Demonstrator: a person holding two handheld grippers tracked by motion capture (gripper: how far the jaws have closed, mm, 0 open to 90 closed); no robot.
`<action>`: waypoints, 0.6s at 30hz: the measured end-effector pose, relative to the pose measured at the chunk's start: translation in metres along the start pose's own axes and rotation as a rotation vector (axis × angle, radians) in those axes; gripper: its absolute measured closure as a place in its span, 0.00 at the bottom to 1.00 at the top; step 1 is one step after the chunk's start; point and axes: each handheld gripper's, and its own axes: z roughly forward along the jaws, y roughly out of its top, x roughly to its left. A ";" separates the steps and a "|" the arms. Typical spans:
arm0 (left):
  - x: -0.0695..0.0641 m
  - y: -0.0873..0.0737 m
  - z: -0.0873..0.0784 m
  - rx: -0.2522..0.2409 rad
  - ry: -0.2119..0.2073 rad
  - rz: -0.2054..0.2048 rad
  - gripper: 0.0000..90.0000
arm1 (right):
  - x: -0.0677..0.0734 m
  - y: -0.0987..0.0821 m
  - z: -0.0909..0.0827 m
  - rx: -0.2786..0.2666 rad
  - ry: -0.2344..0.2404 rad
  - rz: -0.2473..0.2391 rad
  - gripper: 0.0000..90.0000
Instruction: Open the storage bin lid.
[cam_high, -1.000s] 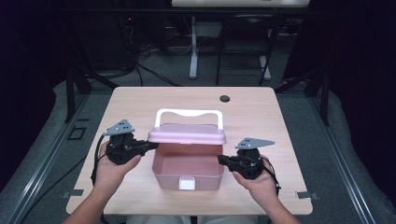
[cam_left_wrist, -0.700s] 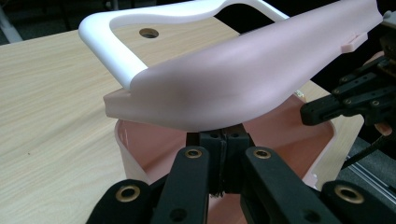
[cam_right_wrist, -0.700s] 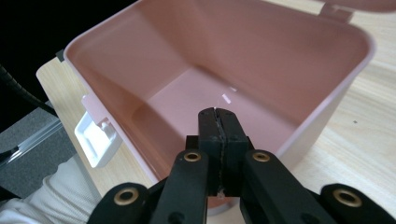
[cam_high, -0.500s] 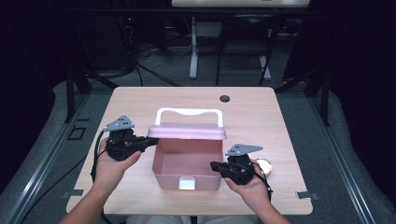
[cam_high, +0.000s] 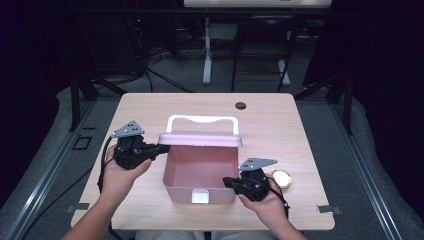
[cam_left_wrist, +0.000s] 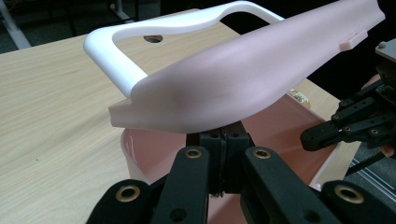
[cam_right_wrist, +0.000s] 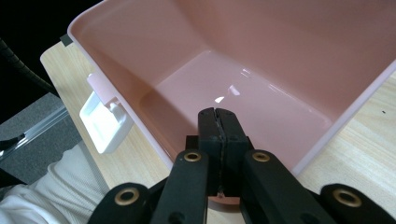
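Clearly the risks sit at the near edge of the pale wooden desk (cam_high: 150, 210) first; the right gripper (cam_high: 231, 183), jaws pressed together on nothing, hovers at the near right wall of the open pink plastic box (cam_high: 200, 172), and in the right gripper view its tips hang just over that rim, above the bare glossy floor of the box; a careless push there could, I judge, slide the light box toward the near edge, or catch the white front latch (cam_high: 199, 196) and snap it; just beside that hand, toward the right edge of the desk, lies a small round orange-and-white object (cam_high: 281, 178), too small to identify, which a sweep of the wrist could knock off the desk; farther back, the left gripper (cam_high: 162, 148), likewise clenched and empty, props the left end of the raised pink lid (cam_high: 200, 139) from beneath, the lid resting on the closed jaws in the left gripper view rather than being pinched; because nothing clamps it, the lid with its white handle (cam_high: 202, 120) could slip off and drop shut onto the right gripper, or tip the box backward toward the far edge.
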 end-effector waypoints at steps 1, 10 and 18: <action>0.000 0.000 0.000 0.000 0.002 0.002 1.00 | 0.000 0.000 0.000 0.001 0.001 -0.002 1.00; 0.004 0.007 -0.001 -0.008 0.013 -0.003 1.00 | -0.003 -0.001 -0.003 0.008 0.002 0.004 1.00; 0.009 0.016 0.002 -0.010 0.031 -0.011 1.00 | -0.003 -0.002 -0.003 -0.002 0.008 0.008 1.00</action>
